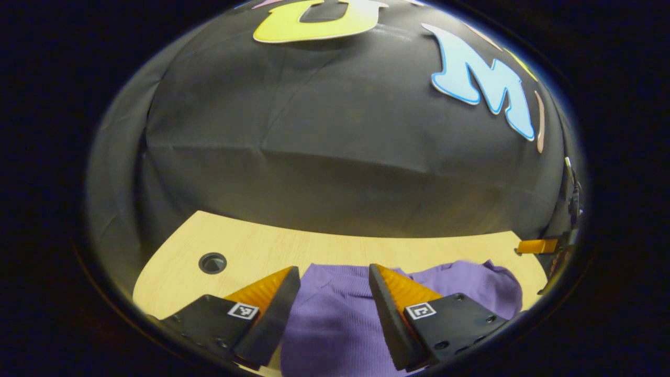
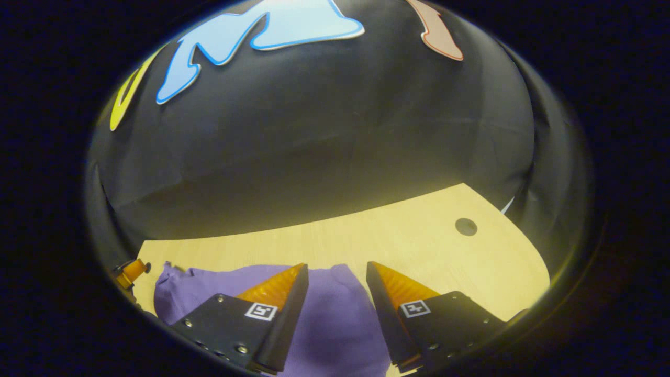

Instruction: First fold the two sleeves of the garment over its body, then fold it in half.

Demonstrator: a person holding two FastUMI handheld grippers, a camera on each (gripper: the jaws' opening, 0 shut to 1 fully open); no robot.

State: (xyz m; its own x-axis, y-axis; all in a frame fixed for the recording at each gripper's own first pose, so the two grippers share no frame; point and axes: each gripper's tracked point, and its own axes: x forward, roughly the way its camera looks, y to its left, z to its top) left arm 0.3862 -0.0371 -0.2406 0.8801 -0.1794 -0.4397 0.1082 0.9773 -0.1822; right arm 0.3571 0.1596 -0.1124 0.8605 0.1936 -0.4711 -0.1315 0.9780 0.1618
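Left gripper view, purple ribbed garment (image 1: 335,319) bunched on light wood table (image 1: 251,246), left gripper (image 1: 335,275) fingers spread apart above it, right gripper (image 2: 336,271) fingers likewise apart over the cloth

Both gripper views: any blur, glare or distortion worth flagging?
Left gripper view: sharp, strong fisheye bending of the table edge, no glare, purple garment evenly lit. Right gripper view: same bending, table warmly lit, upper wall dim, garment clear.
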